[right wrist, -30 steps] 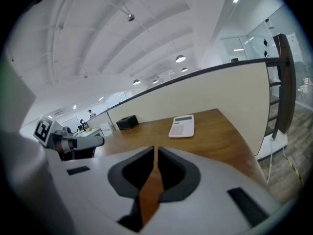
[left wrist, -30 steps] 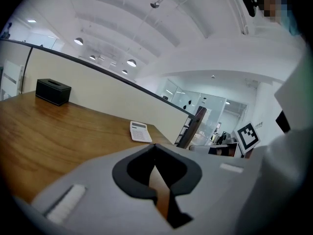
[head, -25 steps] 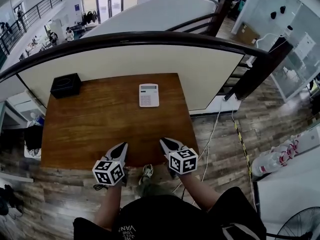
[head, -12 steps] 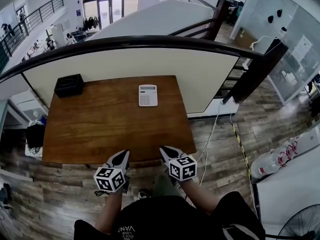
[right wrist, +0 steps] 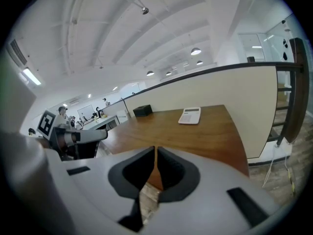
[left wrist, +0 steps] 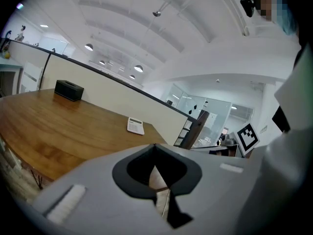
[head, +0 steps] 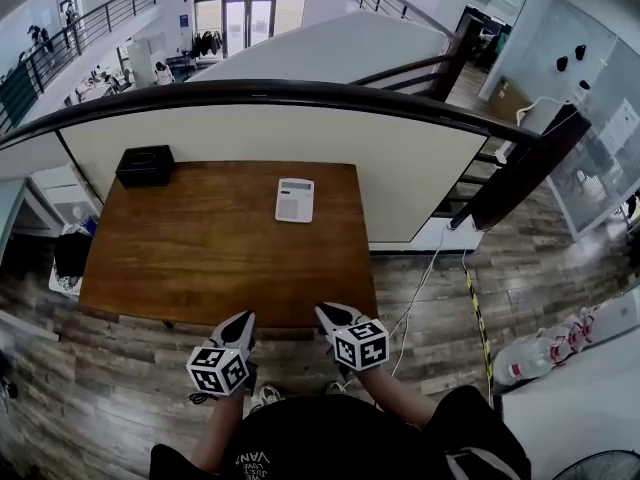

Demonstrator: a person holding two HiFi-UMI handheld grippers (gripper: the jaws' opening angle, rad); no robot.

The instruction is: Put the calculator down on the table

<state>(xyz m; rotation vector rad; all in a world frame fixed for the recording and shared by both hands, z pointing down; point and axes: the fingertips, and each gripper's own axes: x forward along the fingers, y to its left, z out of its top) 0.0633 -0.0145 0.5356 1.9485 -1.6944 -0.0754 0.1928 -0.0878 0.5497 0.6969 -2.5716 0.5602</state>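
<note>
A white calculator (head: 295,200) lies flat on the brown wooden table (head: 200,258), near its far right edge; it shows too in the left gripper view (left wrist: 135,126) and the right gripper view (right wrist: 190,115). My left gripper (head: 245,320) is shut and empty, held just off the table's near edge. My right gripper (head: 324,312) is beside it, also shut with nothing between its jaws. Both point toward the table, well short of the calculator.
A black box (head: 146,165) sits at the table's far left corner. A cream partition with a dark rail (head: 300,93) runs behind the table. Cables (head: 420,288) trail on the wood floor at the right. A dark post (head: 520,168) stands far right.
Both grippers have drawn back from over the table's near edge to just off it. The table and calculator now appear farther from them. Both stay shut.
</note>
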